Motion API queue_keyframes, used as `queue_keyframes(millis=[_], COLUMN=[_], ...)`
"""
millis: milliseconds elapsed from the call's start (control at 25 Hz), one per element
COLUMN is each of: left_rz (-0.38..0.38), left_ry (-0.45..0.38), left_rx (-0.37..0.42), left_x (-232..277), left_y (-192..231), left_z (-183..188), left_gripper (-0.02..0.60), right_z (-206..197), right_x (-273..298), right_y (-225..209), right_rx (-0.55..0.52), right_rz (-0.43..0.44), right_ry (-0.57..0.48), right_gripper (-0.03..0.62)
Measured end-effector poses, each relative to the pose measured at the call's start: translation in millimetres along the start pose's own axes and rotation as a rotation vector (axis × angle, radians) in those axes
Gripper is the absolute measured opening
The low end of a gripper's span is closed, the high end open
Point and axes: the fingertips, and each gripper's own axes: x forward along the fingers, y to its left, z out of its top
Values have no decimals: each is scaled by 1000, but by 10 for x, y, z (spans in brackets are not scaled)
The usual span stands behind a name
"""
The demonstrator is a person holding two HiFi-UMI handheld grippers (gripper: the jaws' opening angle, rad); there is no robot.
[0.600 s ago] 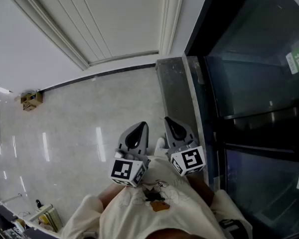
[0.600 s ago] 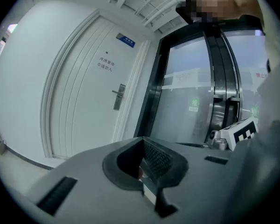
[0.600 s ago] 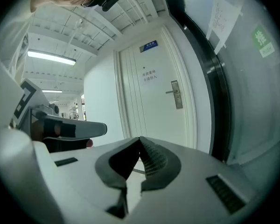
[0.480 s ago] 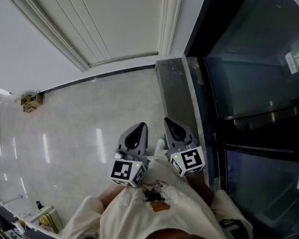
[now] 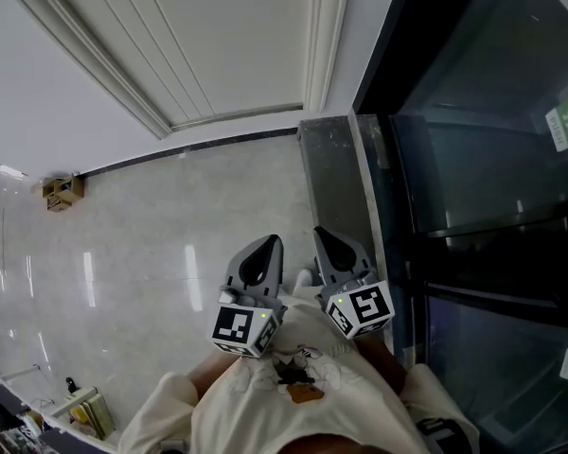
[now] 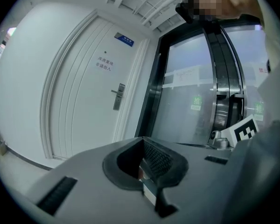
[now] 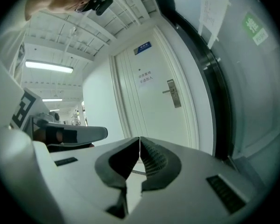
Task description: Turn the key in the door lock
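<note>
Both tools are closed and hang side by side, low in front of the person, pointing roughly level at the door (image 5: 232, 41). The left tool (image 5: 267, 243) has its jaws brought together at the tips. A small brownish bit shows in the gap behind the pads, too small to name, and I see nothing gripped. Just beside it, the right tool (image 5: 319, 234) has its pads pressed flat against each other with nothing between them. Neither tool touches anything, and both hang over the floor (image 5: 142, 253), well short of the door. The lock (image 6: 118, 96), a metal plate with a lever handle, sits near the door's right edge, well apart from both tools. Whether a key is in it is too small to tell. Right of the door stands a dark-framed glass wall (image 5: 483, 159).
</note>
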Motion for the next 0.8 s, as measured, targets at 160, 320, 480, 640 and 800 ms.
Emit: queue_keyframes(millis=[160, 320, 480, 640, 800], left_rz=[37, 41, 31, -5, -25], left_ry=[0, 3, 0, 9, 34], left_rx=[-23, -37, -53, -66, -73], left_x=[118, 387, 883, 1561, 2296], left_y=[51, 164, 424, 908, 1628], left_z=[-68, 7, 81, 201, 483], left_gripper=[6, 6, 6, 6, 6], right_z=[-8, 59, 75, 114, 442], right_x=[65, 265, 724, 1449, 2349], right_y=[-160, -376, -693, -1008, -1414], right_rx=[15, 22, 32, 45, -12], right_rz=[16, -3, -11, -18, -89], right_ry=[-25, -27, -5, 19, -19], right_gripper=[9, 9, 8, 9, 9])
